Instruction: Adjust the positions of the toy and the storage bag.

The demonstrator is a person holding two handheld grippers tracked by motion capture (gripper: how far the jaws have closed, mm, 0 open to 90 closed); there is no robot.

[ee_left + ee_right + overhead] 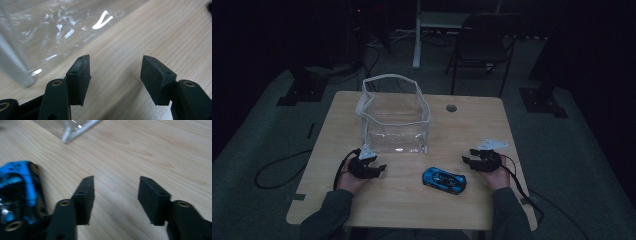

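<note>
The blue toy car (pixel 443 180) lay on the counter (pixel 472 130) nearest the person, between the left tool (pixel 379 170) and right tool (pixel 468 161), both released and grasping nothing. The approach step seemed in hand; next, the right tool would need to close across the car's body. Beyond stood the clear bag (pixel 395 116), open-topped, with bare counter around it.

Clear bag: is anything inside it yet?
Nothing shows inside the clear bag; through its walls you see only the table and glare. The toy car lies outside, in front of it. Reflections could hide something small and flat at the bottom.
</note>
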